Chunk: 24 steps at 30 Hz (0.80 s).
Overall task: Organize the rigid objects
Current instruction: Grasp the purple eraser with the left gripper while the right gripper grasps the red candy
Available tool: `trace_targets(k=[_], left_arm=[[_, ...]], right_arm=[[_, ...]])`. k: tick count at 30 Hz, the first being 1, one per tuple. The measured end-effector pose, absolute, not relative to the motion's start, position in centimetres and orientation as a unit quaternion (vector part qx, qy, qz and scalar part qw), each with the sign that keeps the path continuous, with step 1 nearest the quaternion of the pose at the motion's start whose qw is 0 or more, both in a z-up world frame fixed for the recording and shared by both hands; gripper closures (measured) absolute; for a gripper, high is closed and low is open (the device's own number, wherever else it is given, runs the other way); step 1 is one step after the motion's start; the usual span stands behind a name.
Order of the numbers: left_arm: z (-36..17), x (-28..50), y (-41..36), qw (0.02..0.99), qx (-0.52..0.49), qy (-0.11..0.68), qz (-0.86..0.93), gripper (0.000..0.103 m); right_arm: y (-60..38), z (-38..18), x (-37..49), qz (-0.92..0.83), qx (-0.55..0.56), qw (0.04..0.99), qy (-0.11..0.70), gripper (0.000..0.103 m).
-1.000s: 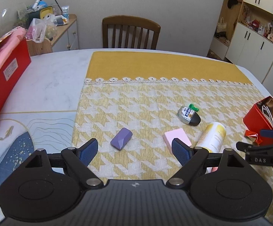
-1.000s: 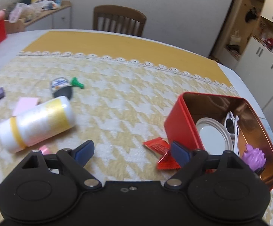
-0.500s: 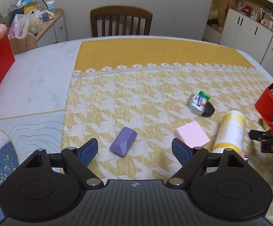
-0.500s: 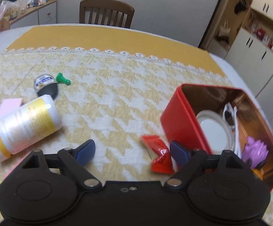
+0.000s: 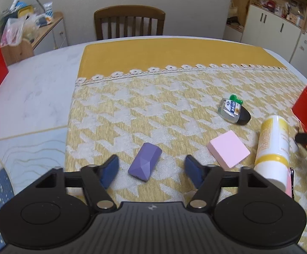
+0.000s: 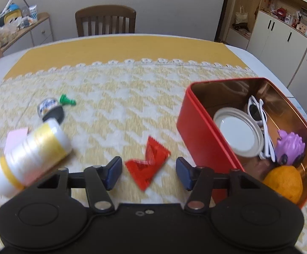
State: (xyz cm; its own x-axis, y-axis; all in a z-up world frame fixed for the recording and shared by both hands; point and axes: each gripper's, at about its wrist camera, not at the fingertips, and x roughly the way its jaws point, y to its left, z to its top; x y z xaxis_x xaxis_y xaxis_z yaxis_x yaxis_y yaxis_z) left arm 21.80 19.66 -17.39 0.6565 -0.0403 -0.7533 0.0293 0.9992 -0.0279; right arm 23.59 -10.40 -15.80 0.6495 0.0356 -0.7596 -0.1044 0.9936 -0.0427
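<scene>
now our left gripper (image 5: 151, 170) hangs wide open with the purple block (image 5: 145, 162) lying on the cloth between its fingers, untouched. our right gripper (image 6: 149, 174) is just as wide, empty, straddling the red wrapper (image 6: 148, 165) just beside the red tin (image 6: 202, 135).

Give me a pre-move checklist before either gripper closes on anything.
1. Left gripper open: ok, jaws spread wide.
2. Purple block between the left fingers: ok, it lies flat on the cloth between the pads.
3. Right gripper open: ok.
4. Red wrapper lined up with the right gripper: ok, it lies between the fingers.
5. Red tin has room: ok, bare floor shows beside the round lid, sunglasses, purple toy and orange.
6. Contact height of the pads above the cloth: cannot tell.
</scene>
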Motion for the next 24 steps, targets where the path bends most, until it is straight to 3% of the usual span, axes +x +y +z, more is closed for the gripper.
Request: trace_targets(k=[6, 8, 10, 24], left_arm=[[-17.3, 21.9, 19.2, 0.912, 0.01, 0.408, -0.033, 0.067], [-17.3, 21.8, 19.0, 0.913, 0.015, 0.406, -0.036, 0.073], [-17.3, 21.7, 18.9, 0.913, 0.015, 0.405, -0.036, 0.083], [-16.6, 21.0, 18.8, 0.911, 0.005, 0.411, -0.024, 0.083]], right_arm=[[-10.2, -16.1, 24.4, 0.024, -0.02, 0.903, 0.429, 0.061], [-10.0, -16.1, 24.4, 0.028, -0.025, 0.903, 0.428, 0.074], [-10.0, -16.0, 24.5, 0.028, -0.027, 0.903, 0.428, 0.08], [-7.6, -13.7, 21.9, 0.112, -0.069, 0.89, 0.436, 0.084]])
